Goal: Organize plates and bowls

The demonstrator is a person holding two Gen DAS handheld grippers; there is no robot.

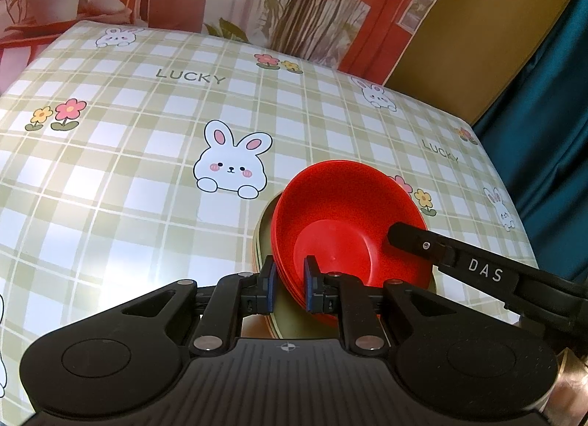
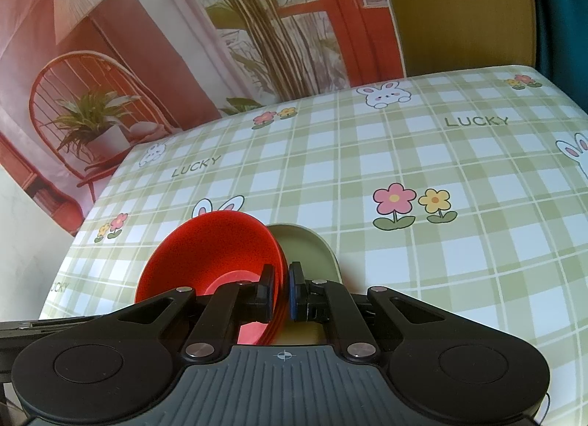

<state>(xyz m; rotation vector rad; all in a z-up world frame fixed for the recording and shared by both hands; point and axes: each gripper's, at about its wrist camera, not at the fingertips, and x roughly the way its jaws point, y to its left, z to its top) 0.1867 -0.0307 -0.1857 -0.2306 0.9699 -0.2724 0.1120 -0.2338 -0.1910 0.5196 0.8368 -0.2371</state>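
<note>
Risk of tipping or dropping the stacked red bowls (image 1: 341,227), clamped by opposite rims between left gripper (image 1: 290,288) and right gripper (image 2: 282,288) above the olive plates (image 2: 312,253) on the checked tablecloth (image 1: 147,169), through uneven lift or slipping pads.

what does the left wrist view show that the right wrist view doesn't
Only the left wrist view shows the right gripper's finger reaching across the bowls, and a whole bunny print. Only the right wrist view shows the printed chair and lamp on the backdrop. Both show the stacked red bowls clamped at the rim, tilted over green plates, on the checked tablecloth.
</note>
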